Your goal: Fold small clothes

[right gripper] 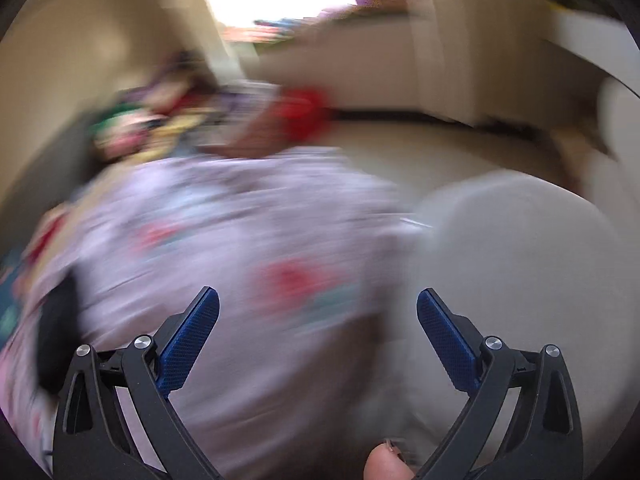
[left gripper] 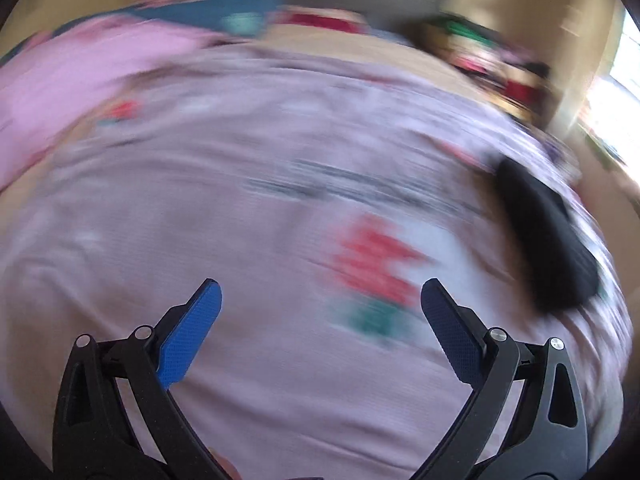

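Both views are heavily motion-blurred. A pale lilac cloth (left gripper: 240, 240) with red and green flower prints fills the left wrist view, spread flat. My left gripper (left gripper: 320, 292) hovers over it, open, nothing between its blue pads. In the right wrist view the same lilac cloth (right gripper: 224, 240) lies left of centre, and my right gripper (right gripper: 318, 300) is open above its right edge. A pink garment (left gripper: 80, 80) lies at the upper left of the left wrist view. A dark object (left gripper: 548, 240), possibly the other gripper, sits on the cloth at right.
A heap of colourful clothes (right gripper: 152, 120) and a red item (right gripper: 304, 112) lie beyond the cloth. A blue garment (left gripper: 224, 8) sits at the back. A beige rounded cushion (right gripper: 512, 248) is at the right. A fingertip (right gripper: 388, 464) shows at the bottom edge.
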Available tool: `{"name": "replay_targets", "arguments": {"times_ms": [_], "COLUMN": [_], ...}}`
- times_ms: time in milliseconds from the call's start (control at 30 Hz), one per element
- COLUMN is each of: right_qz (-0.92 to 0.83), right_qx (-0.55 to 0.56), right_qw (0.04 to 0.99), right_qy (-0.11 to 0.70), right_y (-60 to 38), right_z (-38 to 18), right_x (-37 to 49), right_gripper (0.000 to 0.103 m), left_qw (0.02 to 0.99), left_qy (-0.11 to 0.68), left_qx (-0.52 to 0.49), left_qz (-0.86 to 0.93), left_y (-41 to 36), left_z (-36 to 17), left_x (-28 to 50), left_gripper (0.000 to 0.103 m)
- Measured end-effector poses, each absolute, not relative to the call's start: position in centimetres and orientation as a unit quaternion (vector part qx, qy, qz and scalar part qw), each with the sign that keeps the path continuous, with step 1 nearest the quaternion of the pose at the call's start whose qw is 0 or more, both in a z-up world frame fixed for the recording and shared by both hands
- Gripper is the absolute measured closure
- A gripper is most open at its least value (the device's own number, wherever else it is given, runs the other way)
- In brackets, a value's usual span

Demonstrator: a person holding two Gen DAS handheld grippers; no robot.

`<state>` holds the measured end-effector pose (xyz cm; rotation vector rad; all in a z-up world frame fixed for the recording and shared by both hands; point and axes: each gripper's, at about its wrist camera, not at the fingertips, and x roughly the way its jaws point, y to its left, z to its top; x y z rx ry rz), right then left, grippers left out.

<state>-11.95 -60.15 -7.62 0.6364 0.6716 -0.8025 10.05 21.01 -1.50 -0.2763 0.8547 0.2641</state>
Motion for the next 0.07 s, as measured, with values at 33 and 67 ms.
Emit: {"name": "replay_targets", "arguments": {"times_ms": [33,67], "right_qz": [-0.415,-0.456], "right_qx": [0.300,0.298], "right_qw": [0.794,0.770], "right_qy": [0.327,0.334], "right_y": [-63.1,-65.8], "right_z": [-8.8,-9.8], "right_x": [-12.8,-13.8], "right_gripper": [0.004,0.004], "left_qw": [0.889,0.881], "left_qy": [0.406,0.399], "left_qx": [-0.138,-0.141], "left_qz": [0.159,0.212], "left_y": [23.4,27.2], "left_z": [-1.5,-1.6], "left_x": [10.1,10.2], "left_gripper": [0.009,0.009]}}
